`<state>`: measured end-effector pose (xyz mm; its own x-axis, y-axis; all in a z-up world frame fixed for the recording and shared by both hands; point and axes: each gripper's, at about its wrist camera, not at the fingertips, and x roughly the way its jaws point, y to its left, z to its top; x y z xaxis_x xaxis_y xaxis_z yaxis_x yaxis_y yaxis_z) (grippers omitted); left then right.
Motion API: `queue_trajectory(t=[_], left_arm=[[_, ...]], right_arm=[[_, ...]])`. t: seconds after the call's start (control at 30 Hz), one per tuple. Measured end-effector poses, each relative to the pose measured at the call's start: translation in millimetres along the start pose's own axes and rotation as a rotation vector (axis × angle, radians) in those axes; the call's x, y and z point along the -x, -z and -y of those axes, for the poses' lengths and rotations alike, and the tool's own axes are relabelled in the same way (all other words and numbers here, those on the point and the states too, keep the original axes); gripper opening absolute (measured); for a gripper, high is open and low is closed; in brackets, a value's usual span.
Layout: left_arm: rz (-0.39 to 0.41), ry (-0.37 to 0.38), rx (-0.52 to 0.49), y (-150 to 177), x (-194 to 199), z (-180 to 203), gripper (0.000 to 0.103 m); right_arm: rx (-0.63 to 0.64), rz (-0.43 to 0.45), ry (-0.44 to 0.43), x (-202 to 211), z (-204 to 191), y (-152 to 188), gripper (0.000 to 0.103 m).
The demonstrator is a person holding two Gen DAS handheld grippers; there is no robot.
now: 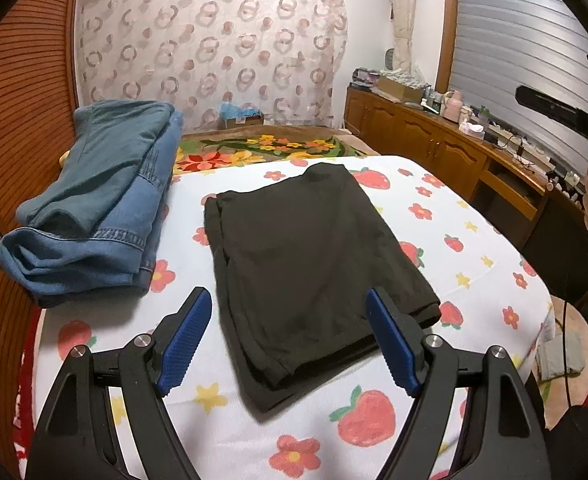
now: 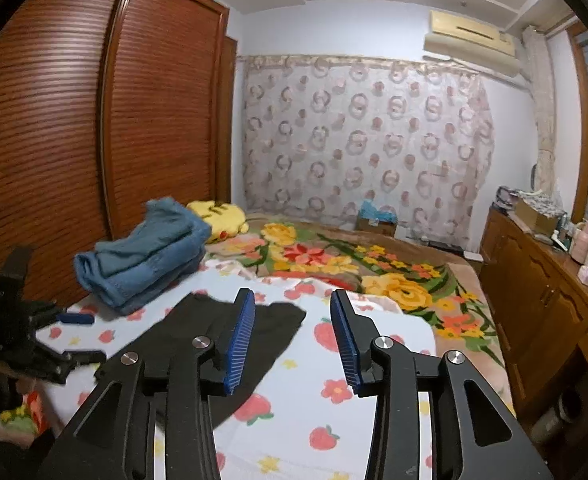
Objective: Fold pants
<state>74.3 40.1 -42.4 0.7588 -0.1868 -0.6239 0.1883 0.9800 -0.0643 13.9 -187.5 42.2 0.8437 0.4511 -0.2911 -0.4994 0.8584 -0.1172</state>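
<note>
Black pants (image 1: pixel 314 264) lie folded into a flat rectangle on the white strawberry-print sheet (image 1: pixel 474 248). My left gripper (image 1: pixel 288 300) is open and empty, held just above the near end of the pants. In the right wrist view the pants (image 2: pixel 198 340) lie left of centre. My right gripper (image 2: pixel 292 300) is open and empty, raised above the sheet (image 2: pixel 374 360) at the right side of the pants. The left gripper (image 2: pixel 42 336) shows at the left edge of that view.
A stack of folded blue jeans (image 1: pixel 102 208) lies left of the pants, against the wooden wardrobe (image 2: pixel 74 140). A floral blanket (image 2: pixel 334 260) covers the far bed. A cluttered wooden cabinet (image 1: pixel 454 140) runs along the right. A yellow cushion (image 2: pixel 218 216) sits behind the jeans.
</note>
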Motion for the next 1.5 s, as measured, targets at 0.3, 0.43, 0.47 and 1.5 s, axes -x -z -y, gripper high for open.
queue_trajectory(t=[0.3,0.43,0.47,1.5], left_arm=[[-0.034,-0.004,0.016,13,-5,0,0.08],[-0.056,-0.003,0.026,22,-11,0,0.08],[-0.063,-0.003,0.027,24,-13,-1,0.08],[-0.122,-0.005,0.059,51,-31,-16,0.071]], right_arm=[[0.014,-0.042,-0.083,-5,-2,29,0.044],[-0.001,-0.072,-0.153,-16,0,38,0.044],[-0.006,-0.081,-0.167,-18,3,40,0.044],[-0.021,-0.372,-0.149,-97,48,28,0.044]])
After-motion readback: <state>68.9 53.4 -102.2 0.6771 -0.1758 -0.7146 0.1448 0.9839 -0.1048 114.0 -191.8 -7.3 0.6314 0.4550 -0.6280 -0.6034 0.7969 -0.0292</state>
